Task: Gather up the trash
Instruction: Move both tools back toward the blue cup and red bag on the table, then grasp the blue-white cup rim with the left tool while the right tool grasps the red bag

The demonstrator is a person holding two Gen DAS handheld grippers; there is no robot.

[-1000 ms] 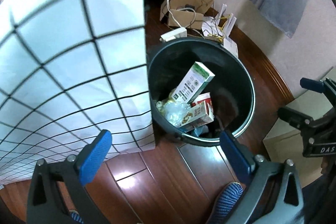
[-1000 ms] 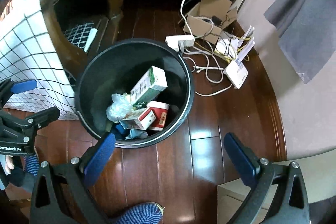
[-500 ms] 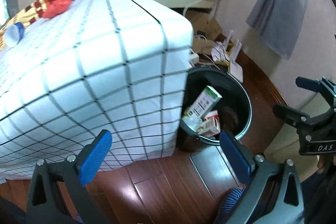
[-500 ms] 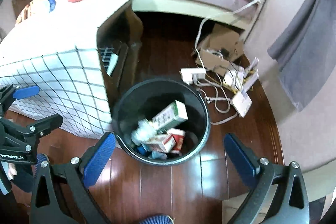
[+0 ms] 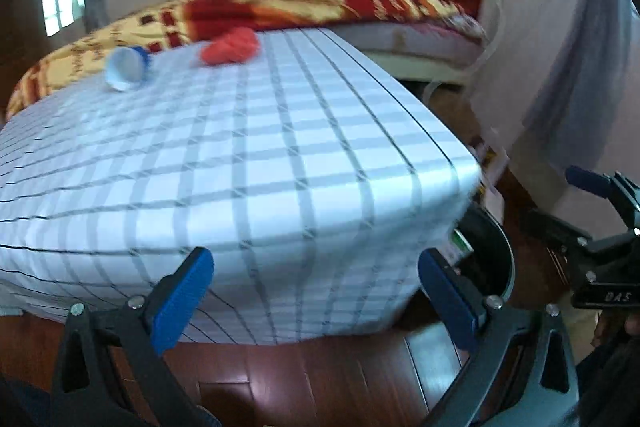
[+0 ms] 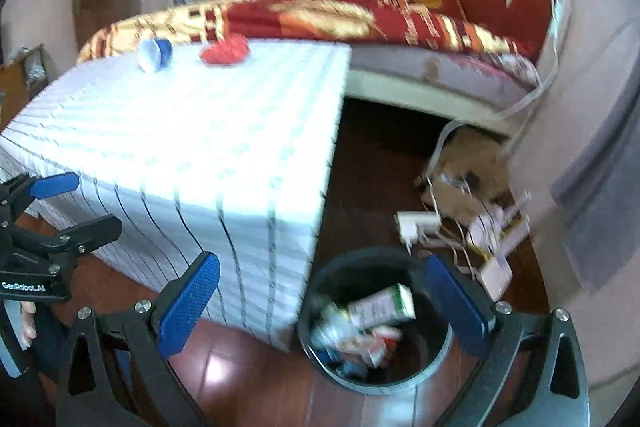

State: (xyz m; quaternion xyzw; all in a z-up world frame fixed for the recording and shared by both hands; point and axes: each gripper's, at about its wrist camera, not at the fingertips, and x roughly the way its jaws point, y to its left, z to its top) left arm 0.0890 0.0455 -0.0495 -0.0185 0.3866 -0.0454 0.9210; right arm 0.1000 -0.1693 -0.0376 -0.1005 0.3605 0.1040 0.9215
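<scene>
Left gripper (image 5: 316, 291) gapes — cup (image 5: 127, 69) lies sideways.

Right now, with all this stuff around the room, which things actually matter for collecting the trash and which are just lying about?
Part of the job:
- black bin on the floor, holding cartons
- blue and white cup on its side on the checked tablecloth
- red crumpled thing beside it
- left gripper and right gripper, both open and holding nothing

Just lying about:
- bed blanket
- power strip and cables
- cardboard box

Bin (image 6: 384, 375) on floor right of table (image 6: 192, 155); bed (image 6: 360, 27) behind.
</scene>
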